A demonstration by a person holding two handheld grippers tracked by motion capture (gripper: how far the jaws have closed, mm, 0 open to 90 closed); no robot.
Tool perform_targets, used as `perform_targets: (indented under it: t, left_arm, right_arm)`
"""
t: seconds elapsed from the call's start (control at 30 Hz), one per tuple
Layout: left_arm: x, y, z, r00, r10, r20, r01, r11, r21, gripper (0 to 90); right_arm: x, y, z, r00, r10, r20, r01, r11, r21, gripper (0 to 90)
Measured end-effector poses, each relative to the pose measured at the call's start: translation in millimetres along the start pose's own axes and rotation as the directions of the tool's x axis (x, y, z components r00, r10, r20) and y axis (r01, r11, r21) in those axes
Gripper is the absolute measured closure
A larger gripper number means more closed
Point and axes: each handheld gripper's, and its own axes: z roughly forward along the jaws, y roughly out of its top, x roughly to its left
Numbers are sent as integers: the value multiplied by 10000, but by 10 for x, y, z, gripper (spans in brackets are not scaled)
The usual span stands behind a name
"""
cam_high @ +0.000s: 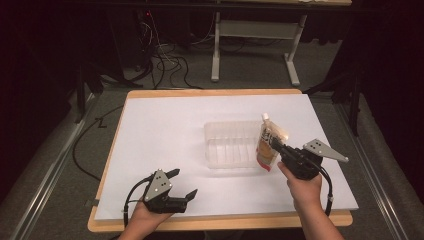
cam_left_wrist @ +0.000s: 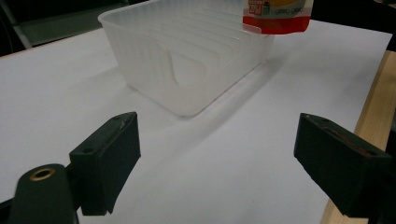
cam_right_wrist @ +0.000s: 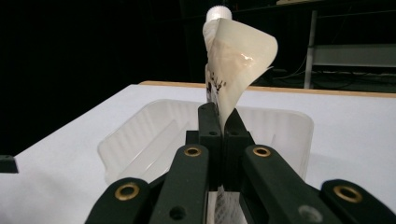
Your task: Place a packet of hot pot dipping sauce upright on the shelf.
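Observation:
A spouted pouch (cam_high: 268,144) with a white cap and orange-red print hangs upright over the right end of a clear ribbed plastic bin (cam_high: 231,145). My right gripper (cam_high: 276,145) is shut on the pouch's side edge, holding it off the table. In the right gripper view the jaws pinch the pouch (cam_right_wrist: 233,65) with the bin (cam_right_wrist: 154,135) below and beyond. My left gripper (cam_high: 183,184) rests near the front left of the white sheet, open, nothing between its fingers. In the left gripper view the bin (cam_left_wrist: 187,60) stands ahead and the pouch's bottom (cam_left_wrist: 276,16) hangs over its far corner.
A white sheet (cam_high: 165,125) covers the wooden table (cam_high: 220,221). Behind the table lie cables (cam_high: 165,60) on the floor and a white table frame (cam_high: 252,45). Dark curtains flank both sides.

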Motion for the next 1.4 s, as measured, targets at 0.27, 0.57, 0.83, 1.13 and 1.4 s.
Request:
perform_targets:
  t: [0.27, 0.57, 0.83, 1.13, 1.4]
  left_arm:
    - [-4, 0, -4, 10000, -32, 35, 32, 10000, -48, 150]
    - [-8, -4, -6, 10000, -32, 51, 32, 10000, -13, 150]
    - [-2, -7, -15, 10000, -1, 51, 1, 10000, -10, 150]
    - [-4, -10, -11, 10000, 7, 74, -7, 10000, 29, 150]
    - [6, -12, -14, 9999, -10, 109, 9, 10000, 68, 150]
  right_arm:
    - [-58, 48, 181, 9997, 27, 228, -28, 10000, 54, 900]
    - [-95, 114, 367, 9990, -114, 426, 106, 9998, 190, 900]
    - [-126, 167, 511, 9967, -403, 704, 385, 9989, 275, 900]
    - [-153, 126, 627, 9940, -507, 969, 471, 9981, 386, 900]
    - [-144, 77, 672, 9928, -590, 1046, 549, 9976, 418, 900]
